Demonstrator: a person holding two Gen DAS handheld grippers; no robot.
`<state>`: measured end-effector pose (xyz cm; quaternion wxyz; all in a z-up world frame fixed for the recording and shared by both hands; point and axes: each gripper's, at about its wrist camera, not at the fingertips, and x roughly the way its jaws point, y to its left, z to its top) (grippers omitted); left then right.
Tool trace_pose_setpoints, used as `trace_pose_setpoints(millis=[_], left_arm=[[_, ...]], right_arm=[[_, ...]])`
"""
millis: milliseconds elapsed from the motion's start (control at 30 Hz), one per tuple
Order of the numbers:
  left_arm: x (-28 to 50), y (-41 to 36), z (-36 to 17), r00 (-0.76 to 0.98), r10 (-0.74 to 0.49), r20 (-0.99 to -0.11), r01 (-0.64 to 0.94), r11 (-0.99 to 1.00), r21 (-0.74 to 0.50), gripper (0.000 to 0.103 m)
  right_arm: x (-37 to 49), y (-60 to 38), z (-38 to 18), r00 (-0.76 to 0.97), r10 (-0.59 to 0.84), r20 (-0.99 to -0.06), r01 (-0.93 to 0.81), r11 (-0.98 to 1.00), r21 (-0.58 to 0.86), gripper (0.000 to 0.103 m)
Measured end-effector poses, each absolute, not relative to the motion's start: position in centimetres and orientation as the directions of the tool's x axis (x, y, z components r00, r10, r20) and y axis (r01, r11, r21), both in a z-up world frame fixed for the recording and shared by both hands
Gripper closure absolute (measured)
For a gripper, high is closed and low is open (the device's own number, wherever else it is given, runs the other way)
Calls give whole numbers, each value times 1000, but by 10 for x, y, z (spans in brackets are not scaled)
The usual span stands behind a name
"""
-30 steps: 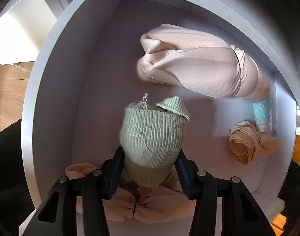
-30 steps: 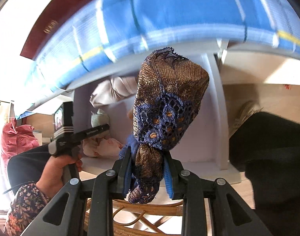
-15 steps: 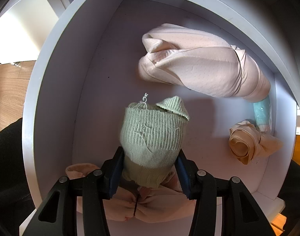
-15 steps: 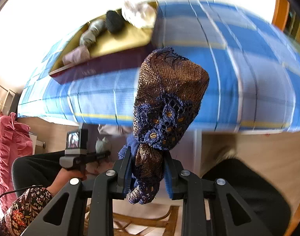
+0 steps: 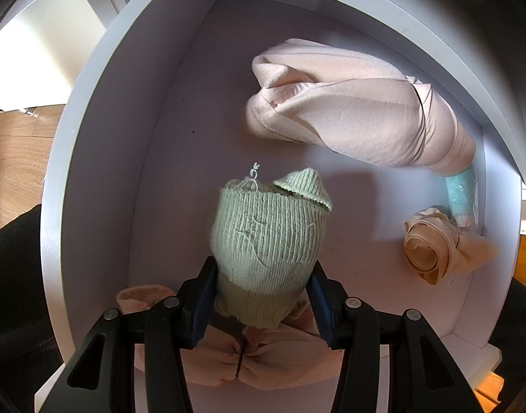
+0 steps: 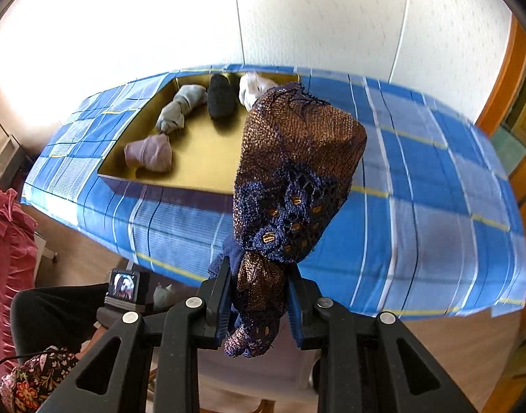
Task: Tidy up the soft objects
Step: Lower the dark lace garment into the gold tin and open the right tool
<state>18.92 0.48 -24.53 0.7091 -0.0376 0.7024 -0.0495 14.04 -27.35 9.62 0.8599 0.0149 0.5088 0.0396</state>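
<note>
Left tongs point straight down into a white drawer, jaws part-closed and pinching the lower end of a rolled green knit bundle; the pads press its sides, so it's held, not dropped. It hangs over the drawer's near edge, above a pink fuzzy item lying there. My read: it's parked over a free patch awaiting placement. Along the far wall sits a big pink rolled garment, running toward the far-right corner, with a teal roll tucked against the right wall and a small peach roll just beside it. They look grouped by colour and softness, so green may go in the bare left half. Right tongs are squeezed nearly shut on the thin tail of a navy-and-bronze lace bundle, which stands up past the tips. They're aimed over a bed with a blue plaid cover. A gold tray near the bed's far-left corner holds a mauve roll, grey roll, black roll and a pale one partly hidden; the lace likely joins those.
</note>
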Motion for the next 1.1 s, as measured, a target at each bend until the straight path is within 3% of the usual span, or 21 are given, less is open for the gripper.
trace_pose_setpoints(millis=[567,1100], left_arm=[[186,6,-250,3,-128,-992,7,992,-128,52],[186,0,-254,-7,-118,-993,17,993,-118,52]], right_arm=[[219,-254,117,509,60,-859,-71,997,28,76],[298,-242,44,277,-1,-961,-76,997,-23,75]])
